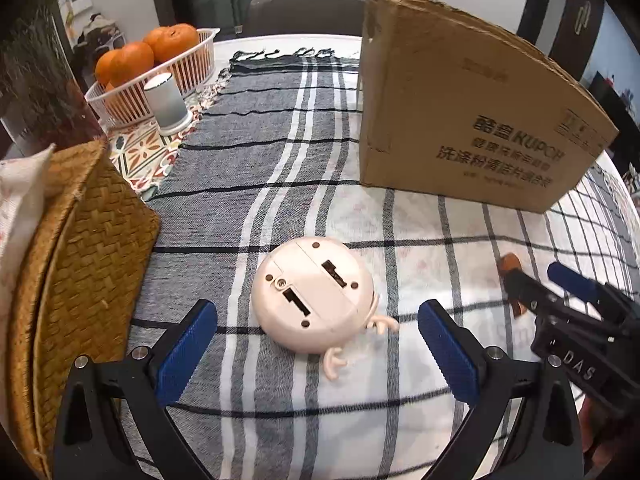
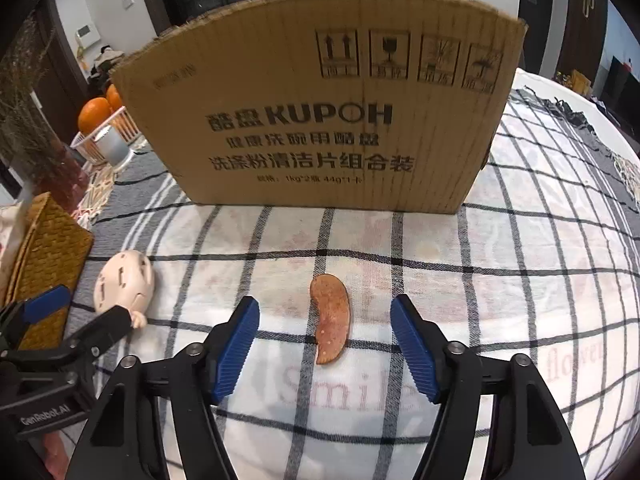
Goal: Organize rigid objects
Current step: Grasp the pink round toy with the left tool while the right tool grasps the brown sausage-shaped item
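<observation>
A cream round toy with small arms lies underside up on the checked cloth, just ahead of my open left gripper. It also shows in the right wrist view. A brown curved flat piece lies on the cloth between and just ahead of the fingers of my open right gripper. Its tip shows in the left wrist view, partly hidden by the right gripper. A brown cardboard box stands behind both objects, and is also in the left wrist view.
A woven straw basket stands at the left, close to the left gripper. Further back left are a white basket of oranges and a grey-white cylinder. A chair stands behind the table.
</observation>
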